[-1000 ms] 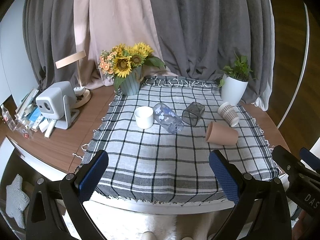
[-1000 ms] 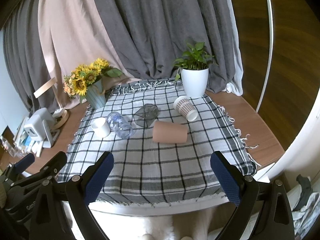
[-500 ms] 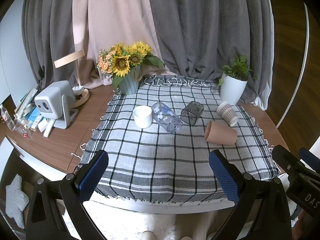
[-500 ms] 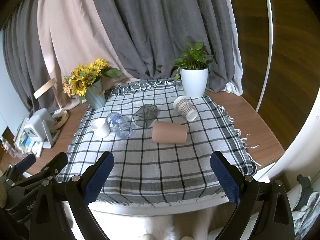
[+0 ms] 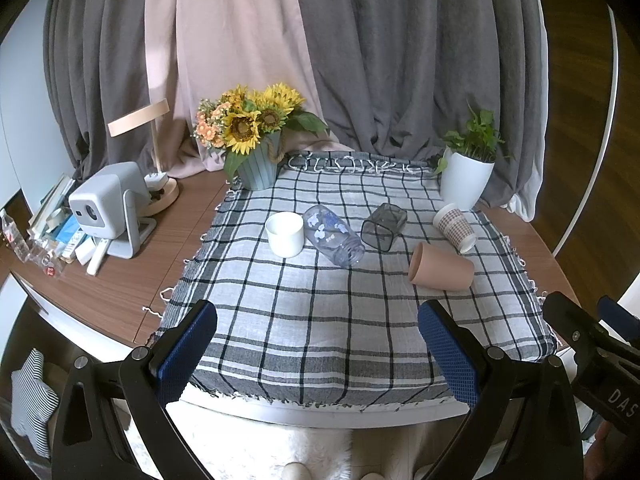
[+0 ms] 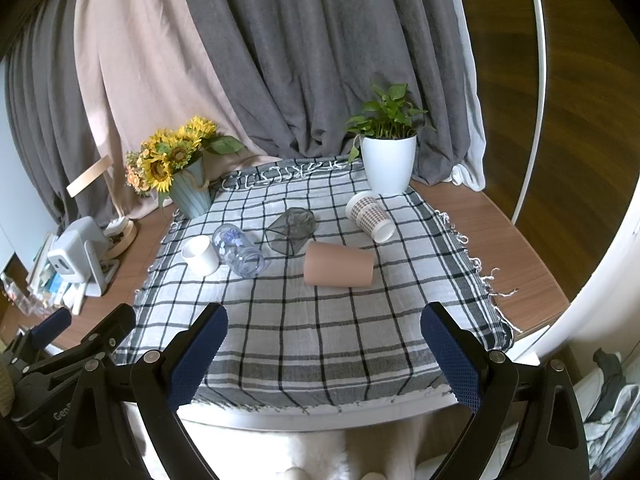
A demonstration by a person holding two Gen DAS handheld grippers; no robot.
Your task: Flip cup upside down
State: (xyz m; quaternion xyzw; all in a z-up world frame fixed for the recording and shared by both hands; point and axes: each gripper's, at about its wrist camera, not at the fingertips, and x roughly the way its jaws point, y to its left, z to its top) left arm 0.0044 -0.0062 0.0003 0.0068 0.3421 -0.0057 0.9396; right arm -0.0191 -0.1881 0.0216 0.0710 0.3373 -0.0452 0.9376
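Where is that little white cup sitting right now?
In both views the white cup stands upright, left of centre on the checked cloth, just left of the clear floral bottle lying on its side.

counter [image 5: 120, 280]: brown wood, white front edge | checked cloth [image 5: 320, 320]: spread over the middle to the front edge | left end: grey projector [image 5: 108, 208], lamp base [image 5: 164, 196], books [image 5: 56, 216] | back edge: sunflower vase [image 5: 258, 164], white plant pot [image 5: 466, 180] | right end: bare wood seen [image 6: 516, 256]
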